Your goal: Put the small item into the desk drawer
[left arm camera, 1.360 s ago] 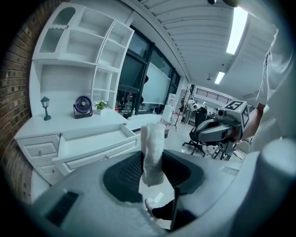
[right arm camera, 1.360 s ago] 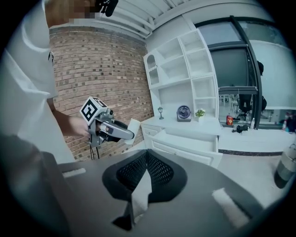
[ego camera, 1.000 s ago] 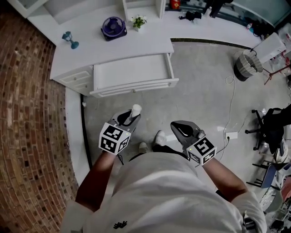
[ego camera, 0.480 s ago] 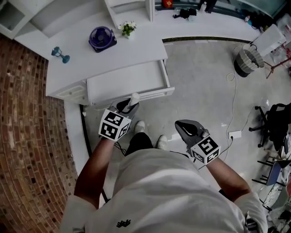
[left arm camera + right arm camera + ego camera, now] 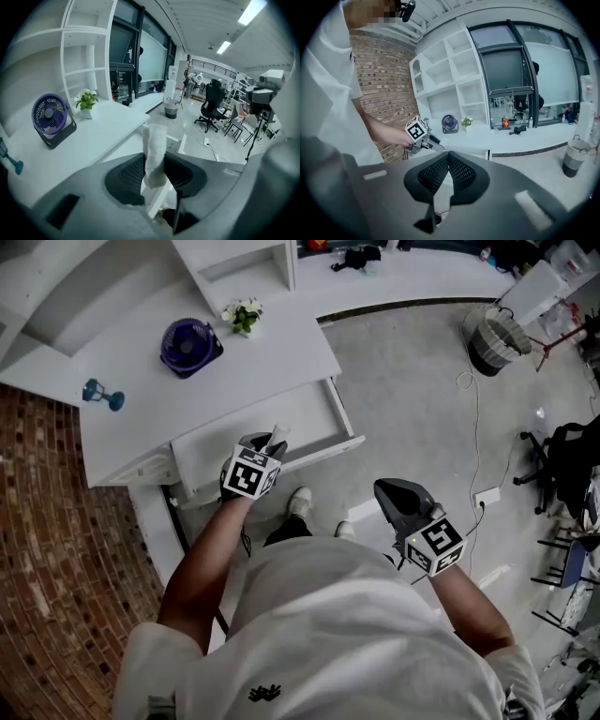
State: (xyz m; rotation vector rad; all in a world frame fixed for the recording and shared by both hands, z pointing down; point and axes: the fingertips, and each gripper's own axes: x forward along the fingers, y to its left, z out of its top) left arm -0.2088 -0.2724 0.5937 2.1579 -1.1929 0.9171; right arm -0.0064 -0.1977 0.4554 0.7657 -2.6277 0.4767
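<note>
A small white rolled item (image 5: 155, 151) is pinched between the jaws of my left gripper (image 5: 154, 164), which is shut on it. In the head view the left gripper (image 5: 266, 445) hangs over the front edge of the open white desk drawer (image 5: 305, 416), with the item's tip (image 5: 278, 432) pointing into it. The drawer's inside looks bare. My right gripper (image 5: 399, 499) is held above the floor to the right of the desk, away from the drawer. Its jaws (image 5: 448, 156) meet at the tips with nothing between them.
On the white desk (image 5: 267, 362) stand a purple fan (image 5: 190, 346), a small potted plant (image 5: 243, 314) and a blue figure (image 5: 101, 395). A brick wall (image 5: 56, 549) runs along the left. A bin (image 5: 491, 338), a floor cable with socket (image 5: 487, 495) and chairs lie to the right.
My left gripper has travelled with the white item from in front of the desk to over the drawer's front edge. The right gripper has followed toward the desk, still shut.
</note>
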